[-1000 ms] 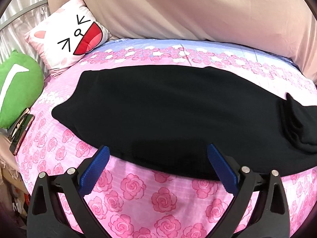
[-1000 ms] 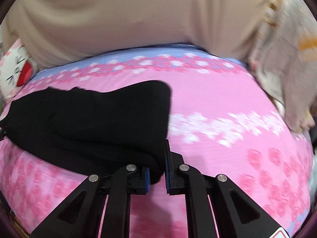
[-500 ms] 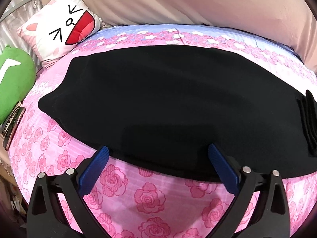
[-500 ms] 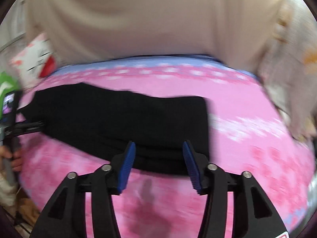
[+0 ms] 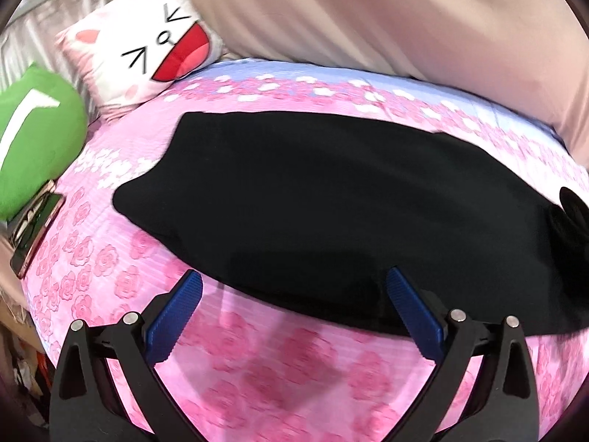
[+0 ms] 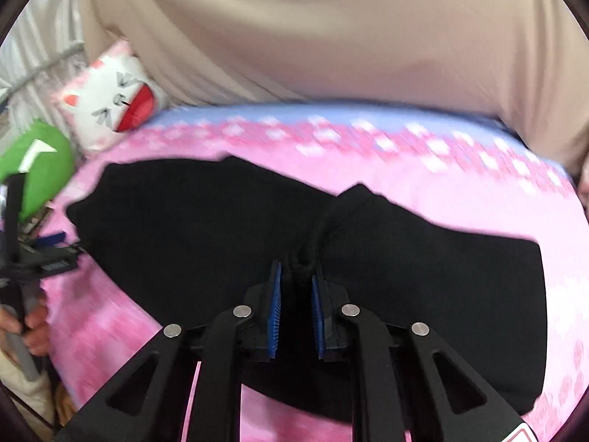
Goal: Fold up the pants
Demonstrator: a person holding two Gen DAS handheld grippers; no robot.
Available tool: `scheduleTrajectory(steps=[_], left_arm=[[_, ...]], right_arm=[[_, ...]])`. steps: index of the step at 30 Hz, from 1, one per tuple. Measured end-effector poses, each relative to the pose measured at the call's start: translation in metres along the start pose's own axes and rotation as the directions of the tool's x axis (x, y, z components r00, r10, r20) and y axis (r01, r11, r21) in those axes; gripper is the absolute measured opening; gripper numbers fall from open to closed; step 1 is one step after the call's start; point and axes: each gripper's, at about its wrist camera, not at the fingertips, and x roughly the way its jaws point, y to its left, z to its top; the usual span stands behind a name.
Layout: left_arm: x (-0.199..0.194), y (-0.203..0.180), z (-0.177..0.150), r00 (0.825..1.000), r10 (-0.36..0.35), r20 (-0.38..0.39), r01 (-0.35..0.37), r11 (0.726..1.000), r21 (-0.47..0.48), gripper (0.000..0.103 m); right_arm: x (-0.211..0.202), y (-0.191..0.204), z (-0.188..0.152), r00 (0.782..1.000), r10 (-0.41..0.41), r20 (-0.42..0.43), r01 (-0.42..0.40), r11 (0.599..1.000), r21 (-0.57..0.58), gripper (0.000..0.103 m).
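Black pants [image 5: 331, 199] lie spread lengthwise on a pink rose-print bedsheet [image 5: 257, 368]. My left gripper [image 5: 294, 289] is open just above their near edge, with that hem lying between the blue fingertips but untouched. In the right wrist view, the pants [image 6: 191, 221] rise into a pinched ridge at the middle. My right gripper [image 6: 296, 283] is closing its jaws on this bunched fold, and the blue pads [image 6: 275, 294] press the cloth from both sides. The left gripper [image 6: 48, 258] shows at the far left, held by a hand [image 6: 33, 326].
A white cat-face pillow [image 5: 147, 37] and a green cushion [image 5: 33, 140] sit at the bed's left end. A phone [image 5: 35, 235] lies by the left edge. Beige fabric [image 5: 368, 18] hangs behind the bed.
My right gripper let go of the pants' end, opened, swung left and now pinches a fold near their middle. My left gripper stayed open and shifted a little along the near hem.
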Motion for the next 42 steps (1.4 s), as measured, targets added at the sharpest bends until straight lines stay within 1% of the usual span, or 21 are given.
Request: scheduleTrajectory(steps=[3,4,5,7,9,11,12,15,17,18,20,23,25,26,28,30,33,35,36,40,42], left_arm=[[0.005,0.02,0.004,1.0,-0.017,-0.009,0.017,0.999,-0.05,0.098],[0.007,0.029,0.005,0.999,-0.029,-0.016,0.028,0.997,-0.071,0.098],[0.009,0.038,0.006,0.999,-0.042,-0.024,0.039,0.995,-0.091,0.098],[0.01,0.054,0.008,0.999,-0.043,-0.03,0.039,0.991,-0.126,0.098],[0.009,0.075,0.011,1.0,-0.02,-0.019,0.017,0.987,-0.16,0.098],[0.006,0.088,0.012,1.0,0.02,-0.003,-0.02,0.984,-0.178,0.098],[0.006,0.091,0.012,0.999,0.035,0.002,-0.034,0.983,-0.182,0.098],[0.002,0.092,0.015,0.998,0.05,0.026,-0.045,0.982,-0.183,0.098],[-0.002,0.086,0.017,0.999,0.022,0.037,-0.015,0.982,-0.187,0.098],[-0.004,0.079,0.018,0.999,-0.008,0.04,0.016,0.982,-0.189,0.098],[-0.006,0.066,0.019,0.998,-0.053,0.037,0.059,0.981,-0.182,0.098],[-0.007,0.043,0.021,0.995,-0.101,0.024,0.103,0.982,-0.158,0.098],[-0.006,0.03,0.02,0.993,-0.121,0.009,0.121,0.983,-0.139,0.098],[-0.006,0.025,0.019,0.992,-0.127,0.004,0.127,0.983,-0.131,0.098],[-0.005,0.016,0.018,0.991,-0.131,-0.005,0.129,0.985,-0.115,0.098],[-0.004,0.011,0.017,0.991,-0.132,-0.012,0.13,0.986,-0.105,0.098],[-0.004,0.006,0.017,0.992,-0.128,-0.02,0.126,0.987,-0.102,0.098],[-0.007,0.005,0.017,0.992,-0.126,-0.015,0.124,0.987,-0.099,0.098],[-0.01,0.005,0.018,0.992,-0.123,-0.01,0.122,0.988,-0.093,0.098],[-0.014,0.001,0.018,0.994,-0.113,0.01,0.113,0.991,-0.071,0.098],[-0.01,-0.002,0.016,0.994,-0.11,0.005,0.11,0.992,-0.068,0.098]], right_arm=[[0.03,0.029,0.007,0.996,0.076,-0.052,-0.078,0.996,-0.05,0.017],[0.052,0.036,0.002,0.99,0.086,-0.108,-0.093,0.994,-0.061,0.025],[0.068,0.042,-0.004,0.988,0.064,-0.141,-0.076,0.994,-0.082,0.025],[0.058,0.049,-0.006,0.995,0.043,-0.091,-0.054,0.992,-0.118,0.033],[0.035,0.041,-0.005,0.996,0.045,-0.074,-0.052,0.994,-0.099,0.036],[-0.002,0.016,-0.006,1.0,-0.008,-0.01,0.007,0.998,-0.057,0.053],[-0.022,-0.005,-0.009,0.998,-0.065,0.01,0.065,0.998,-0.015,0.065],[-0.058,-0.058,-0.025,0.979,-0.203,0.0,0.202,0.973,0.112,0.067],[-0.071,-0.108,-0.044,0.973,-0.226,-0.046,0.23,0.932,0.281,0.067],[-0.071,-0.121,-0.051,0.976,-0.211,-0.059,0.218,0.915,0.339,0.068],[-0.066,-0.153,-0.068,0.991,-0.119,-0.062,0.134,0.865,0.484,0.068],[-0.048,-0.168,-0.081,0.999,-0.004,-0.043,0.028,0.821,0.57,0.067],[-0.032,-0.168,-0.087,0.997,0.077,-0.029,-0.043,0.79,0.612,0.056],[-0.028,-0.163,-0.087,0.997,0.078,-0.014,-0.053,0.785,0.617,0.055],[-0.024,-0.155,-0.087,0.997,0.071,-0.008,-0.052,0.794,0.605,0.029],[-0.023,-0.152,-0.085,0.996,0.089,0.019,-0.082,0.784,0.616,0.02],[-0.039,-0.139,-0.075,0.999,0.01,0.032,-0.026,0.829,0.558,0.015],[-0.064,-0.122,-0.061,0.988,-0.146,0.046,0.111,0.892,0.438,0.014],[-0.076,-0.118,-0.053,0.979,-0.193,0.063,0.153,0.905,0.397,0.014],[-0.088,-0.118,-0.043,0.958,-0.281,0.054,0.251,0.914,0.319,0.014],[-0.059,-0.131,-0.054,0.954,-0.295,-0.043,0.294,0.904,0.31,0.016]])
